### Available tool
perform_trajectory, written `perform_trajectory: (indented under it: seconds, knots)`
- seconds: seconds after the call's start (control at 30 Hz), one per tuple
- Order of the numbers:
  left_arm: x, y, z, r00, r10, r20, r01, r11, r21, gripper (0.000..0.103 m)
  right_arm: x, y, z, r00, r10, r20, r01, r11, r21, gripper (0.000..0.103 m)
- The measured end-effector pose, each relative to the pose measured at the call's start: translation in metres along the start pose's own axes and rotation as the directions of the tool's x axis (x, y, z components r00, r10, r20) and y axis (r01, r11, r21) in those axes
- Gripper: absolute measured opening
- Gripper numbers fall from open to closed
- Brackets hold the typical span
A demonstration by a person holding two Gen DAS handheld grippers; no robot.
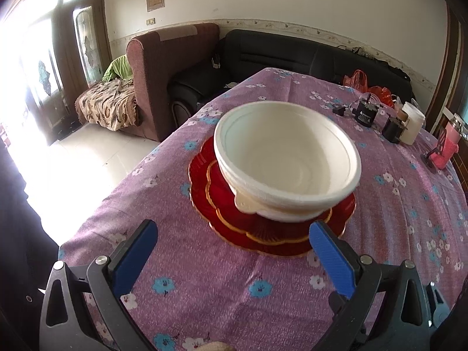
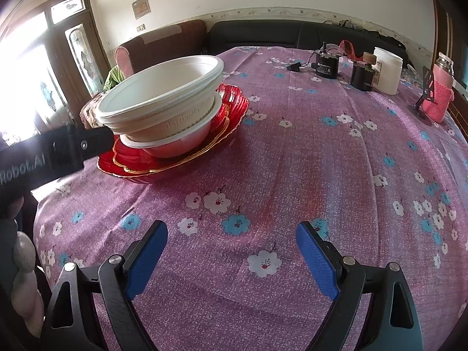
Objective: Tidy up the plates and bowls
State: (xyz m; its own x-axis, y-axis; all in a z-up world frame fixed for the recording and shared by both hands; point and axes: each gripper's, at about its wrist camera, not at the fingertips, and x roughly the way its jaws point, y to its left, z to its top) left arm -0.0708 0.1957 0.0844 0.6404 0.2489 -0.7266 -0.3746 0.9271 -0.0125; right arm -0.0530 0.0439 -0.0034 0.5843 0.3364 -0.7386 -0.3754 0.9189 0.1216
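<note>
- At the far left of my right wrist view I see the left gripper [image 2: 108,136] reaching in as a black arm; its tip sits right against the side of the bowl stack, under the rim of the upper bowl, though I cannot tell from here if it actually touches.
- From the left wrist view, my left gripper [image 1: 234,234] has its blue fingers [image 1: 133,259] spread wide, with nothing between them; they stand just short of the near edge of the red plates [image 1: 263,234].
- The red plates [image 2: 175,161] are a nested pair with gold scalloped edging, lying flat on the purple flowered tablecloth [image 2: 292,161], toward the table's left side.
- On the plates stands a white lower bowl [image 2: 178,146], and a larger white upper bowl [image 2: 158,93] sits in it, tilted so its mouth leans toward the left.
- In the left wrist view the upper bowl [image 1: 288,158] looks empty and slightly blurred.
- My right gripper [image 2: 231,234] hovers over bare cloth near the table's front edge, well apart from the stack; its blue fingers [image 2: 317,260] are spread wide and hold nothing.
- Further right, at the back of the table, I see two black motors [image 2: 326,63], a white jar [image 2: 387,70] and a bottle in a pink knitted sleeve [image 2: 438,93], all well apart from the plates.
</note>
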Motion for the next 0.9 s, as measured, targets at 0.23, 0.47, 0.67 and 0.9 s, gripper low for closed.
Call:
perform_trajectory:
  seconds: [0.23,0.47,0.67,0.9]
  knots:
    - [0.0,0.004,0.024,0.999,0.007,0.034,-0.007,1.0,-0.026,0.103,0.001,0.001,-0.002,1.0,-0.004,0.0,0.004,1.0,-0.001,0.092]
    - [0.001,0.009,0.024,1.0,-0.001,0.019,0.002,0.999,-0.043,0.103,0.001,0.0,-0.002,1.0,-0.007,-0.005,0.007,1.0,0.005,0.092]
    - [-0.003,0.01,0.025,0.999,0.003,0.033,-0.001,0.999,-0.038,0.103,-0.001,0.002,-0.001,1.0,-0.005,-0.003,0.005,1.0,-0.002,0.092]
    - [-0.005,0.01,0.024,0.999,0.006,0.033,-0.005,0.999,-0.037,0.103,-0.002,0.003,0.0,1.0,-0.007,-0.004,0.007,1.0,-0.005,0.092]
